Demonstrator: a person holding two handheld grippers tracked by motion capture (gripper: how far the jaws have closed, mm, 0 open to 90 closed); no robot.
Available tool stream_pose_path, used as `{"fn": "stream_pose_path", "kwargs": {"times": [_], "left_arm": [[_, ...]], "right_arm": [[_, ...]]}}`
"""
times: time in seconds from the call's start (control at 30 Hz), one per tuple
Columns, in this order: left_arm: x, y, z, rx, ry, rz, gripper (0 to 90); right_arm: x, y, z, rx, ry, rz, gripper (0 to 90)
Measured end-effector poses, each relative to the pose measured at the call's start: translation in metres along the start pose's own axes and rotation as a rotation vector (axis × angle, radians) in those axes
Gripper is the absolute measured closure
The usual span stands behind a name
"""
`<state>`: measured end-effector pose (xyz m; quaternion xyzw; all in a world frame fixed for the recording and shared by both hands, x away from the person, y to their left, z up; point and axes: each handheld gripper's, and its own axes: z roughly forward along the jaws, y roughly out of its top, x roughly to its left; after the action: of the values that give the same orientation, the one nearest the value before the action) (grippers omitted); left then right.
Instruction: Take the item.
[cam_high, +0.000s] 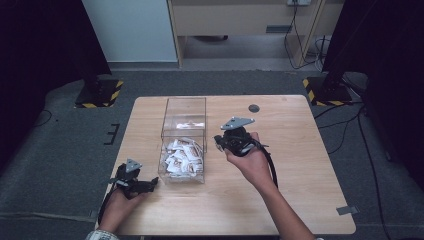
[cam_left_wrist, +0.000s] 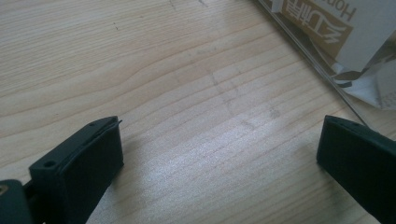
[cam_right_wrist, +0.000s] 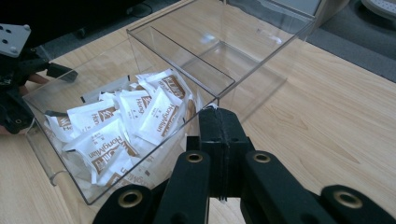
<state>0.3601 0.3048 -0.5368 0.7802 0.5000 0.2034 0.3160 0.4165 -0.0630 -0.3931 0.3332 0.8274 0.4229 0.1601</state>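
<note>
The right gripper (cam_right_wrist: 219, 116) sits closest to the lens in its own view, its two black jaws pressed flat together with nothing visible between them, their tips just at the near wall of the clear, rectangular plastic box (cam_right_wrist: 140, 42). In the high view this gripper (cam_high: 220, 141) hangs in a hand just to the right of the box (cam_high: 184, 107), near its middle.

The box has two compartments split by a clear divider. The one toward the person holds a loose heap of small white sachets with brown printing (cam_right_wrist: 140, 116), also seen in the high view (cam_high: 183, 156); the far compartment looks bare.

The left gripper (cam_high: 152, 182) rests low on the pale wooden bench (cam_high: 290, 150) just off the box's near left corner. In its own view the jaws stand wide apart over bare wood (cam_left_wrist: 187, 93), gripping nothing, with the box wall and a printed sachet (cam_left_wrist: 322, 23) beyond them.
</note>
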Motion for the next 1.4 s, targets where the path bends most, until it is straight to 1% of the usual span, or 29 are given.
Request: {"fn": "stream_pose_path", "kwargs": {"times": [0.17, 0.2, 0.27, 0.8, 1.13, 1.4], "left_arm": [[0.0, 0.0, 0.0, 0.0, 0.0, 0.0, 0.0], [0.0, 0.0, 0.0, 0.0, 0.0, 0.0, 0.0], [0.0, 0.0, 0.0, 0.0, 0.0, 0.0, 0.0], [0.0, 0.0, 0.0, 0.0, 0.0, 0.0, 0.0], [0.0, 0.0, 0.0, 0.0, 0.0, 0.0, 0.0], [0.0, 0.0, 0.0, 0.0, 0.0, 0.0, 0.0]], "right_arm": [[-0.005, -0.005, -0.002, -0.001, -0.009, 0.009, 90.0], [-0.008, -0.008, -0.004, 0.001, -0.015, 0.019, 90.0], [-0.01, -0.009, -0.005, -0.001, -0.021, 0.024, 90.0], [-0.027, -0.015, -0.017, 0.0, -0.062, 0.054, 90.0], [-0.034, -0.016, -0.025, -0.003, -0.08, 0.069, 90.0], [-0.037, -0.017, -0.029, -0.012, -0.085, 0.077, 90.0]]}}
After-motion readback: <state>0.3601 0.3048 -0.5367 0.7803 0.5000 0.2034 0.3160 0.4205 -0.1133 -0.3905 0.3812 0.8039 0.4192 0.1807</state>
